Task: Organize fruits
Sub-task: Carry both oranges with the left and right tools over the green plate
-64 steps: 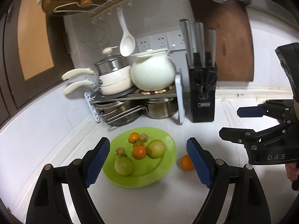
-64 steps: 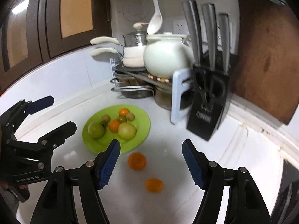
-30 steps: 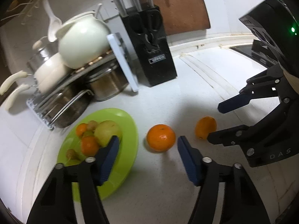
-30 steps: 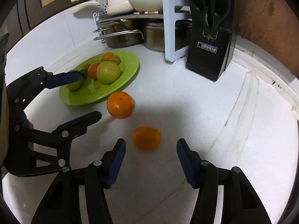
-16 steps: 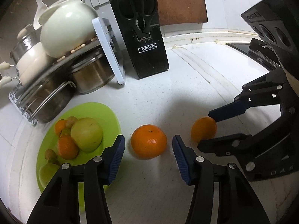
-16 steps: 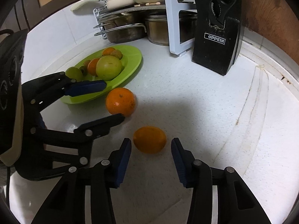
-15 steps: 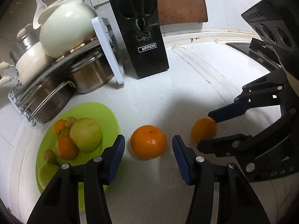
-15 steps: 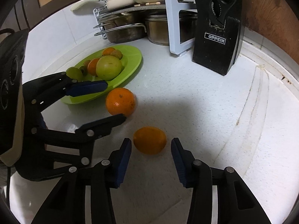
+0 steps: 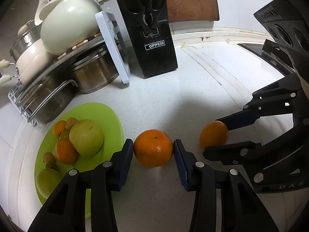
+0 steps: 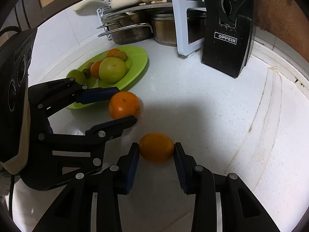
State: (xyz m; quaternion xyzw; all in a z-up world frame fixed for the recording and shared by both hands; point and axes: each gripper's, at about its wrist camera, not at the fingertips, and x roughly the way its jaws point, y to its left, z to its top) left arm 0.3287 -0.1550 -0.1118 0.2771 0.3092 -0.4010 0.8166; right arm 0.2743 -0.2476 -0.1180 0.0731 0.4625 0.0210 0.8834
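Note:
A large orange (image 9: 153, 148) lies on the white counter beside a green plate (image 9: 108, 119). My left gripper (image 9: 153, 148) has its blue pads touching both sides of it. A smaller orange (image 10: 156, 147) lies to the right, and my right gripper (image 10: 156, 150) has its pads against both of its sides. Both oranges rest on the counter. The plate (image 10: 139, 58) holds green apples, small oranges and little brown fruits. In the right wrist view the left gripper (image 10: 123, 108) brackets the large orange (image 10: 124, 105). In the left wrist view the right gripper (image 9: 224, 135) brackets the smaller orange (image 9: 213, 133).
A black knife block (image 9: 148, 31) stands behind the oranges. A rack with steel pots (image 9: 58, 77), white pans and a cream teapot (image 9: 67, 17) stands at the back left. A brown cutting board (image 9: 191, 0) leans on the wall. A counter seam (image 10: 270, 100) runs on the right.
Both grippers have moved forward and down over their oranges and narrowed; the pads now touch the fruit on both sides. The oranges have not moved.

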